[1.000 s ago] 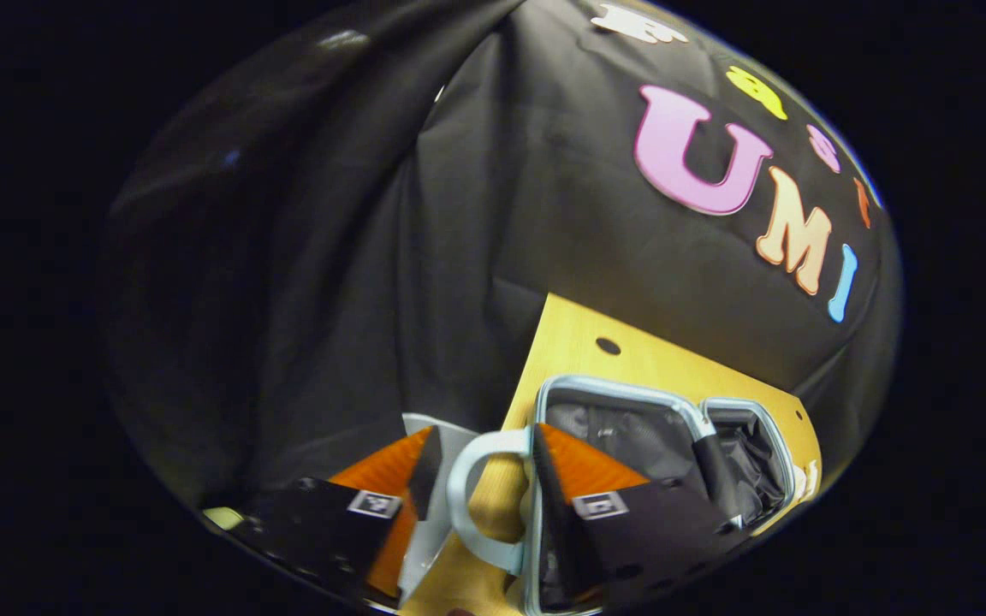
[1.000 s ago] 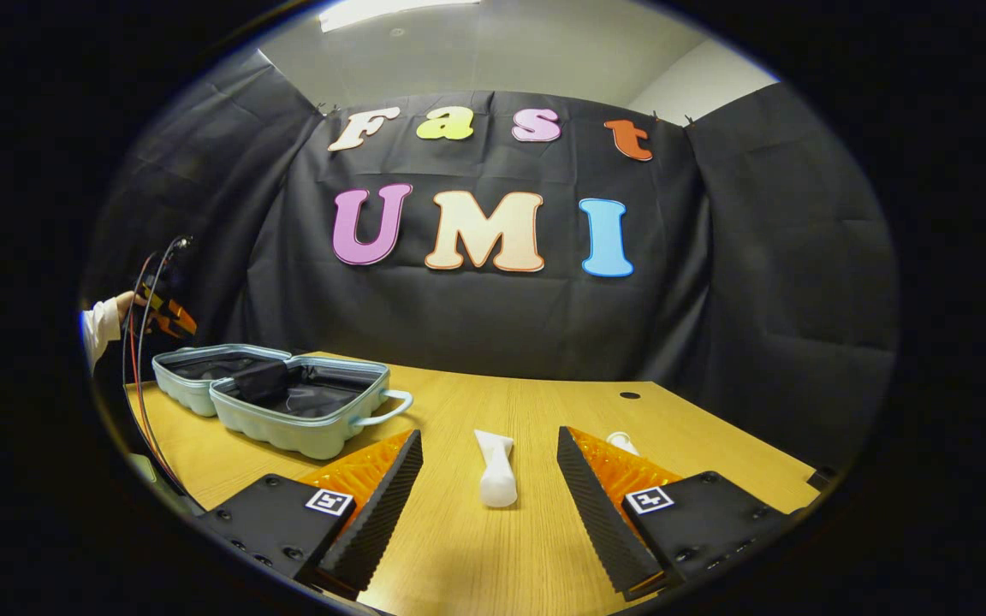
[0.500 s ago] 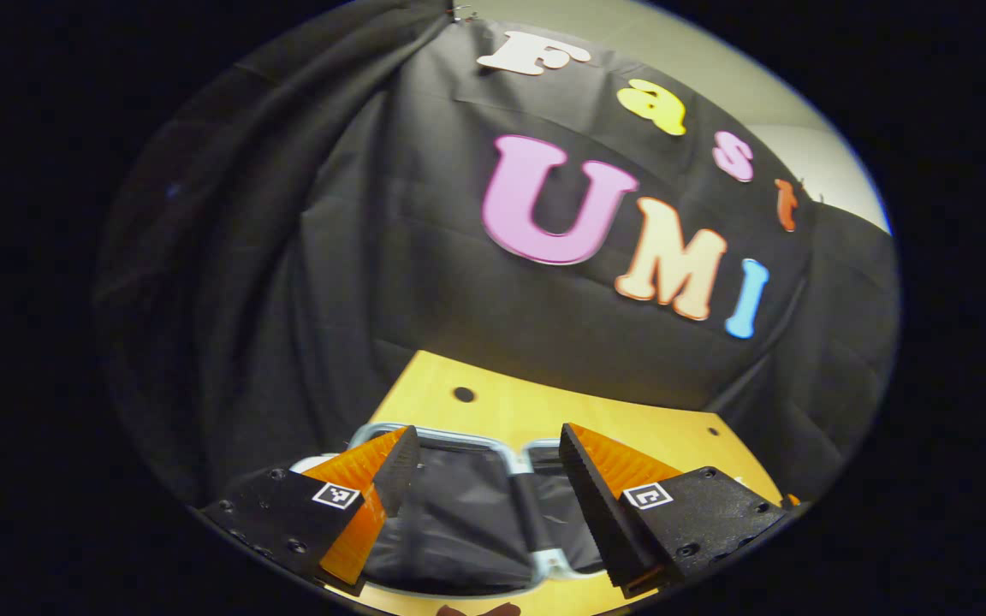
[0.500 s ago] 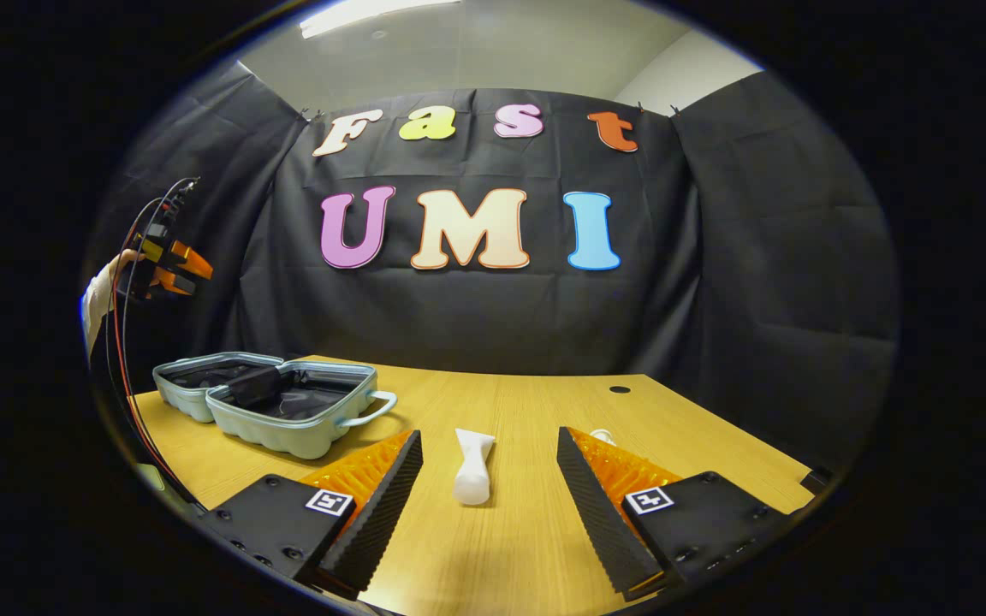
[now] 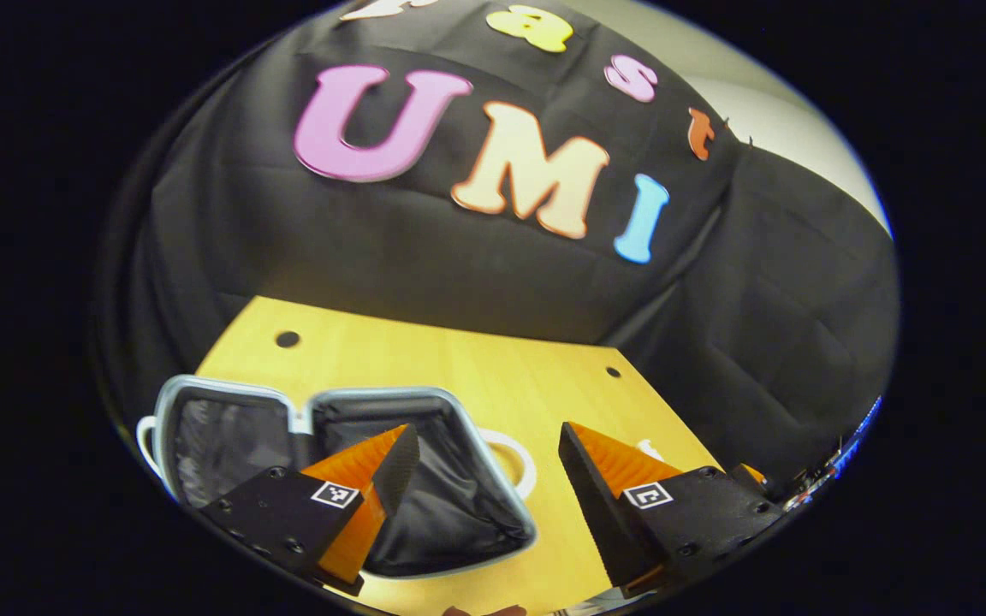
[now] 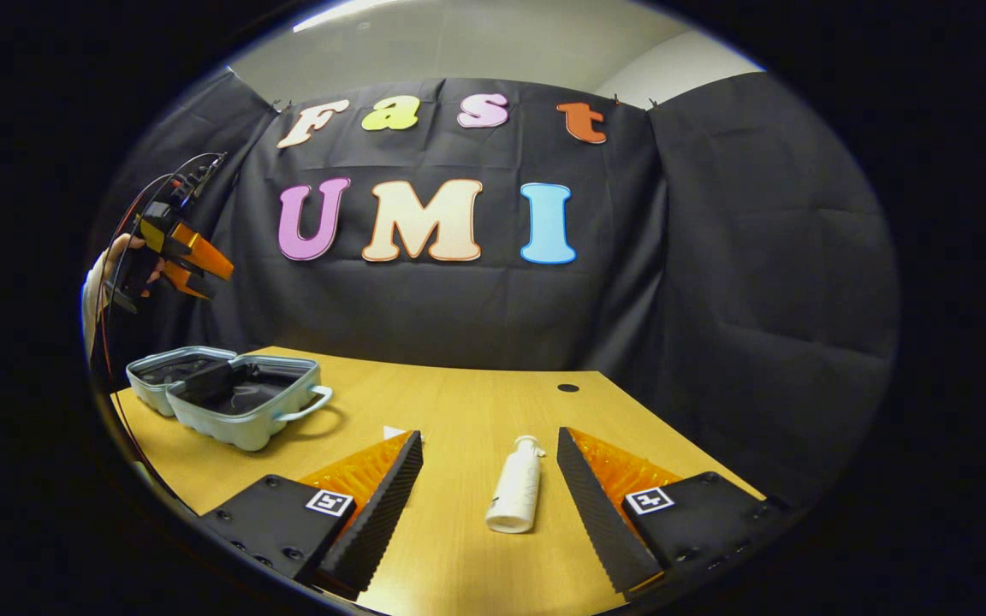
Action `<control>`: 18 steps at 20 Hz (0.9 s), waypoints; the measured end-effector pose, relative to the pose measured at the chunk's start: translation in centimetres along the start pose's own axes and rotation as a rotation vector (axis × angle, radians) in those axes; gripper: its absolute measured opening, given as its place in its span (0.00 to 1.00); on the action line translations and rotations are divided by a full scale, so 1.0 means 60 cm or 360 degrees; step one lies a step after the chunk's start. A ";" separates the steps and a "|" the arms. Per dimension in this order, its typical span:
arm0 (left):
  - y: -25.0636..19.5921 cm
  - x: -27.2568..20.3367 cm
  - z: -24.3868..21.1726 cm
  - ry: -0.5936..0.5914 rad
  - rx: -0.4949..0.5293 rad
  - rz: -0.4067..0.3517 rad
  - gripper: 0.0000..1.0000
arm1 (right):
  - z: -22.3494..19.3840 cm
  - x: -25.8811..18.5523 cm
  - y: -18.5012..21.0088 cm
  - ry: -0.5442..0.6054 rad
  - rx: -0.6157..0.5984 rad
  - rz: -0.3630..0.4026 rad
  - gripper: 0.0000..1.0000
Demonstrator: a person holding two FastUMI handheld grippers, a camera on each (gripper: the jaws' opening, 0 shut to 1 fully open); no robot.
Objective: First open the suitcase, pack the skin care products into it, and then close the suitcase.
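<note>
The pale blue suitcase lies open on the wooden table at the left, both halves showing black lining. A white bottle lies on its side between the fingers of my right gripper, which is open and not touching it. A corner of a white tube peeks out behind the left finger. My left gripper is open in the air above the suitcase, over its right half. In the right gripper view a hand holds that left gripper high above the case.
The suitcase handle points toward the middle of the table. Cable holes sit near the table's far edge. Black cloth walls close the back and both sides. A small white item lies beyond my left gripper's right finger.
My left gripper has risen and swung right, so the suitcase slid left in its view. My right gripper has turned right from the white tube to the white bottle.
</note>
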State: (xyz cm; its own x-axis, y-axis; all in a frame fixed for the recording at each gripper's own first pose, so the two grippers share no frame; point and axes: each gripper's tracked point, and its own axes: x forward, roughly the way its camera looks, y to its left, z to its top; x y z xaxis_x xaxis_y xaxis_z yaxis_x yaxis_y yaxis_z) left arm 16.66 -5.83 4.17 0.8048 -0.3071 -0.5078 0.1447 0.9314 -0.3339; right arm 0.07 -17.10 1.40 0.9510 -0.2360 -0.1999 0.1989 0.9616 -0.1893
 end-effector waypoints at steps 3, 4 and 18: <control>-0.088 0.074 -0.071 0.0230 -0.0004 -0.0119 0.96 | -0.011 0.027 -0.012 0.0091 0.0012 0.0042 0.99; -0.109 0.093 -0.097 0.0296 0.0008 -0.0148 0.96 | -0.015 0.038 -0.018 0.0117 0.0014 0.0052 0.99; -0.264 0.258 -0.313 0.0892 0.0038 -0.0036 0.96 | -0.150 0.130 -0.021 0.0802 -0.0089 0.0185 1.00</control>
State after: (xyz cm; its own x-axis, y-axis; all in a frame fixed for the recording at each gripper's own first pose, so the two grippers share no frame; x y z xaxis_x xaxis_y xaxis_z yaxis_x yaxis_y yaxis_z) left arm 16.01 -29.01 -13.29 0.3735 -0.3778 -0.8472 0.1768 0.9255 -0.3348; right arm 5.10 -21.42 -8.60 0.7311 -0.1798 -0.6581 0.0728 0.9797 -0.1868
